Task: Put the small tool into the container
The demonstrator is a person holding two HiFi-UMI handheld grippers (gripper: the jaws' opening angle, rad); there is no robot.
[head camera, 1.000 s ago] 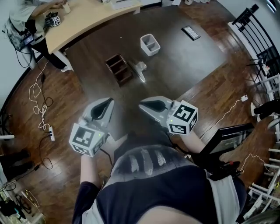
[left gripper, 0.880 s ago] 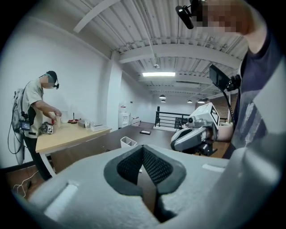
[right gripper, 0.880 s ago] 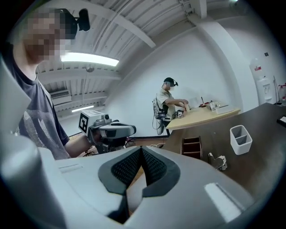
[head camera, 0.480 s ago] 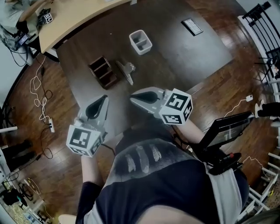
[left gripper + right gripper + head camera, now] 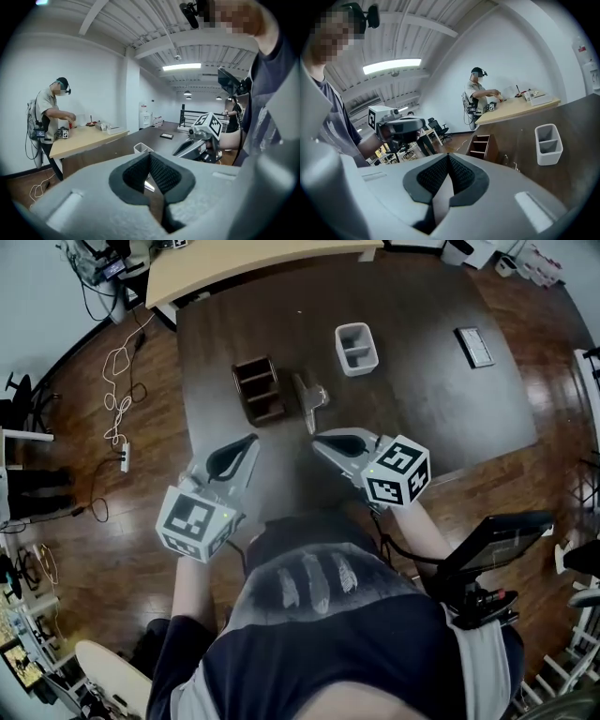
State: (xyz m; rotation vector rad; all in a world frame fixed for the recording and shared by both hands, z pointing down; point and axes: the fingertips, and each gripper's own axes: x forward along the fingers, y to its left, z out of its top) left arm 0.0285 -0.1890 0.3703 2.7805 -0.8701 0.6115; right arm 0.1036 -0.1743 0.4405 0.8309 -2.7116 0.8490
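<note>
The small tool (image 5: 309,401) is a thin, shiny metal piece lying flat on the dark, matte table (image 5: 422,409). It is just past the tip of the right gripper (image 5: 318,437), at that gripper's 12 o'clock, with a gap between them. Its long axis runs roughly from 12 to 6 o'clock in the head view, leaning slightly toward 11 and 5. One side looks broader, but it is too small to tell which end is the working end. At the tool's 1 o'clock, a short way off, stands the white container (image 5: 356,348), a rounded rectangular plastic tub split into two cells. At the tool's 9 o'clock, just beside it, is a brown box (image 5: 258,390) of wood-like panels with open compartments. A flat black slab (image 5: 472,346) lies well apart near the table's 2 o'clock edge, and its face cannot be read. Both grippers are smooth grey moulded shells with black ribbed pads. The right gripper's own view shows its tips pressed together with nothing between them (image 5: 448,155). The left gripper (image 5: 251,441) hangs at the tool's 8 o'clock, and its tips are likewise closed and empty (image 5: 150,155). A small bright glint shows through the wedge-shaped gap behind its pads, and I cannot tell what it is. In both gripper views the shell hides the near part of the table.
</note>
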